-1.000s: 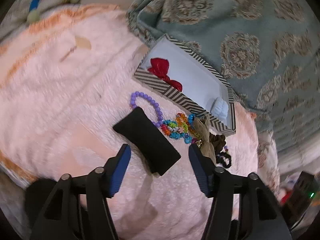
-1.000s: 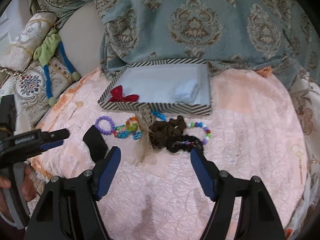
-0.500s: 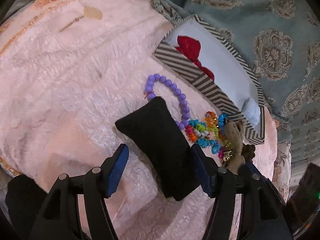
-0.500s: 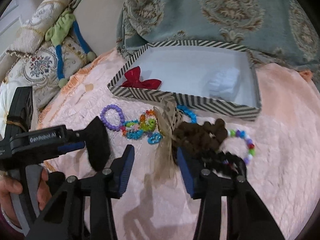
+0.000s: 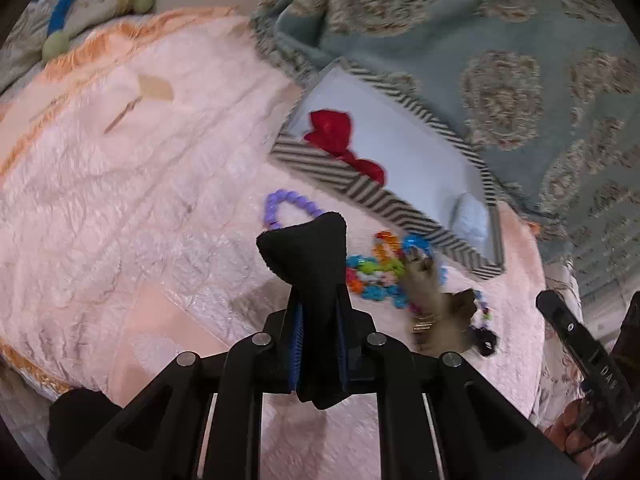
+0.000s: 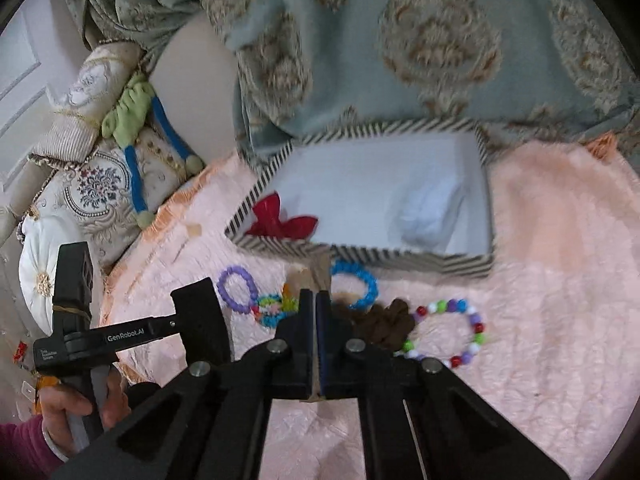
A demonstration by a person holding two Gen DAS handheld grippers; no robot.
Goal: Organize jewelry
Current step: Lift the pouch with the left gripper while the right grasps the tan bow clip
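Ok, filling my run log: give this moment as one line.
left gripper: shut on black pouch | right gripper: shut on beige ribbon | striped box: open

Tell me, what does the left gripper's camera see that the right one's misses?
Only the left view shows the black pouch pinched upright in the left gripper. Only the right view shows the multicolored bead bracelet whole, the embroidered cushions and the right gripper shut on a tan ribbon. Both show the striped box, red bow and purple bracelet.
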